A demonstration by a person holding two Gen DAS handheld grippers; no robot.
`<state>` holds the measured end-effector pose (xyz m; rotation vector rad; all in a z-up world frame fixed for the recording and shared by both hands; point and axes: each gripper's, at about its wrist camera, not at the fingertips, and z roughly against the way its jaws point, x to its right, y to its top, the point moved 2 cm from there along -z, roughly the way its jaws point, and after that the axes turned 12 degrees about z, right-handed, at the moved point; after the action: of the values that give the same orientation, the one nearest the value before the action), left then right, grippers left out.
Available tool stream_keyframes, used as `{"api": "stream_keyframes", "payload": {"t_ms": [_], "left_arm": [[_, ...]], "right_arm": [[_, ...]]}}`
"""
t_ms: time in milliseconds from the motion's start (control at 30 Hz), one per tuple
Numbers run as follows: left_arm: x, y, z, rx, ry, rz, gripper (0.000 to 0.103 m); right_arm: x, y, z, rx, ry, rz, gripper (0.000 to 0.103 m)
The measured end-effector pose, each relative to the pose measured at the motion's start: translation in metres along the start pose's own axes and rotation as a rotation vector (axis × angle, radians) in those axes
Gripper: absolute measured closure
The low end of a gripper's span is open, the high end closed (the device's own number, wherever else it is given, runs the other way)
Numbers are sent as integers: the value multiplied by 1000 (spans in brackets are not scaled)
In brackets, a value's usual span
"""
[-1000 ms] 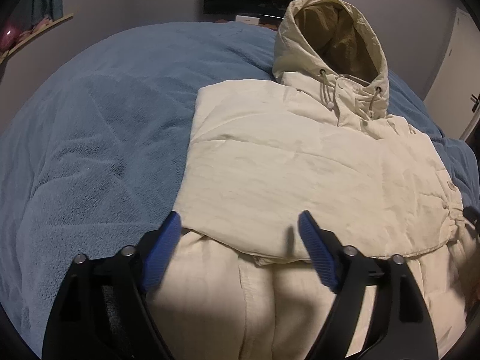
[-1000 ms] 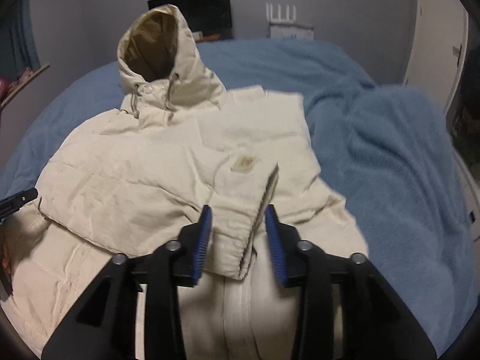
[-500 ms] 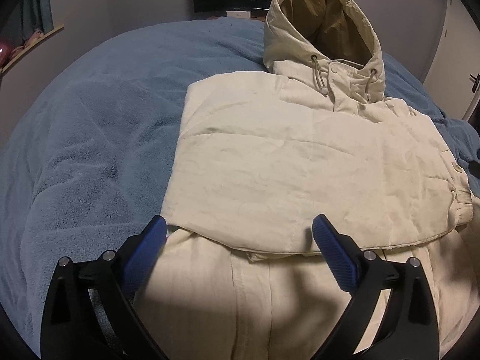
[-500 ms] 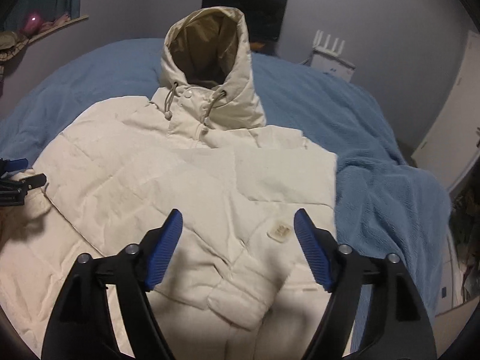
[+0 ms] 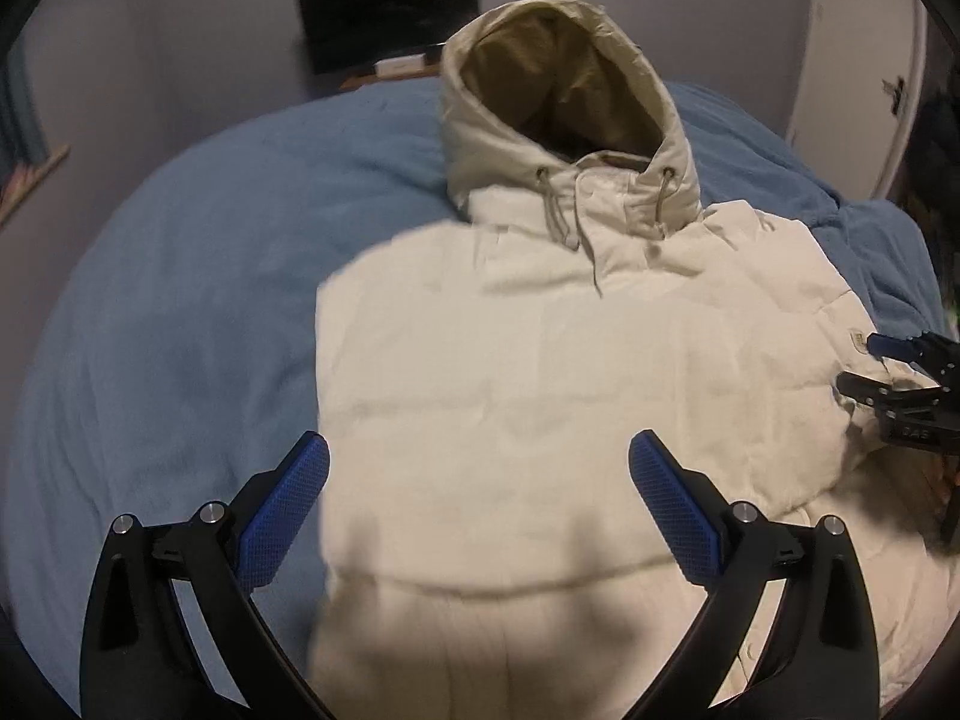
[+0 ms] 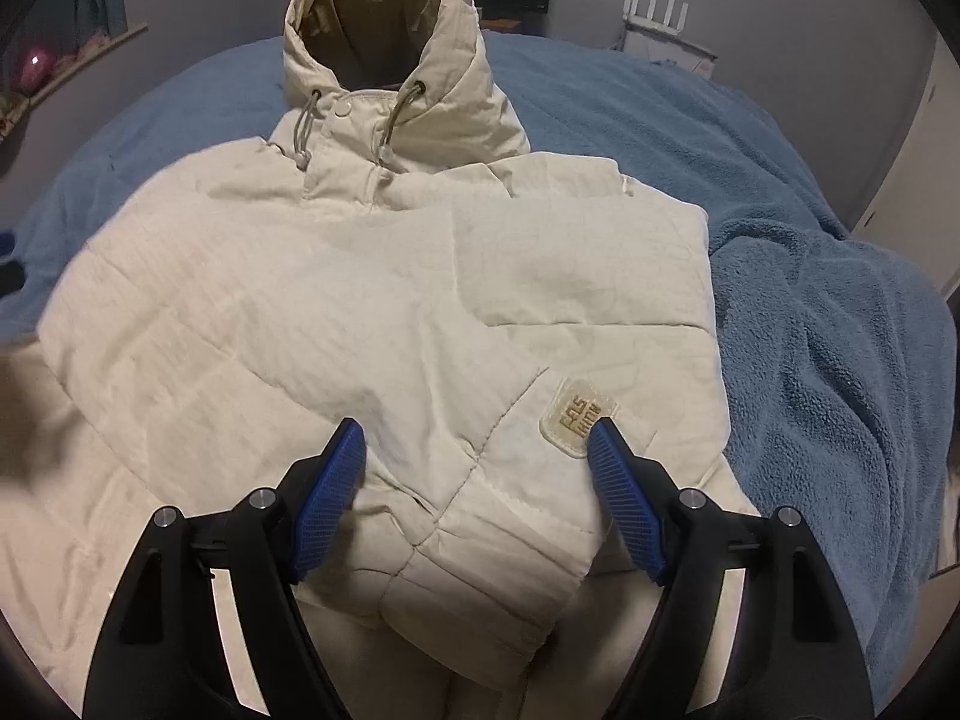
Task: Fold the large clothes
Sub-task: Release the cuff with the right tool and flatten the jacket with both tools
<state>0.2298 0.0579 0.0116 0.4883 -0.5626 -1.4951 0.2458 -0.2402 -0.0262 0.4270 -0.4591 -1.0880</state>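
A cream hooded puffer jacket [image 5: 540,360] lies front up on a blue fleece blanket [image 5: 180,300], its hood [image 5: 558,78] pointing away from me. Both sleeves are folded in across the chest. In the right wrist view the jacket [image 6: 360,312] shows a sleeve with a logo patch [image 6: 579,417], and its cuff [image 6: 498,570] lies between the jaws. My right gripper [image 6: 477,429] hangs open over that cuff without pinching it. My left gripper [image 5: 479,444] is wide open above the jacket's lower left part, holding nothing. The right gripper [image 5: 858,361] also shows at the jacket's right edge.
The blanket [image 6: 810,330] is rumpled to the right of the jacket and covers the whole bed. A dark screen [image 5: 390,18] hangs on the far wall. A white router [image 6: 660,12] stands behind the bed, and a white door [image 5: 852,60] is at the right.
My right gripper opened and let go of the sleeve cuff, which now lies across the jacket's front. My left gripper opened wider and lifted away from the jacket.
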Motion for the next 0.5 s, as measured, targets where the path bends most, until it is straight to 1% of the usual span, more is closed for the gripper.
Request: {"api": "stream_keyframes", "payload": {"t_ms": [33,67,133,200,267,300,400,467,500], "left_arm": [[2,13,-4,-19,-12,-4,7],[2,21,-6,-29,-26,3,7],[1,33,-16,-51,-52,19,7],[3,39,-33,-73,-37,9,7],[4,40,-59,-108,2,-10,7],[3,39,-72,-133,8,-6,7],[1,30,-96,-188,-16,35,7],[2,25,-110,-231,-10,25,7],[2,25,-112,-233,-4,18,7]], "right_arm": [[3,1,2,-4,13,-7,29],[9,5,5,-9,36,-21,29],[18,12,8,-10,54,-39,29],[28,23,10,-7,49,-53,29],[37,36,10,12,46,-66,29],[42,46,10,30,36,-71,29],[49,76,6,94,5,-66,29],[51,100,-1,135,-3,-70,29],[52,113,-7,155,-6,-72,29]]}}
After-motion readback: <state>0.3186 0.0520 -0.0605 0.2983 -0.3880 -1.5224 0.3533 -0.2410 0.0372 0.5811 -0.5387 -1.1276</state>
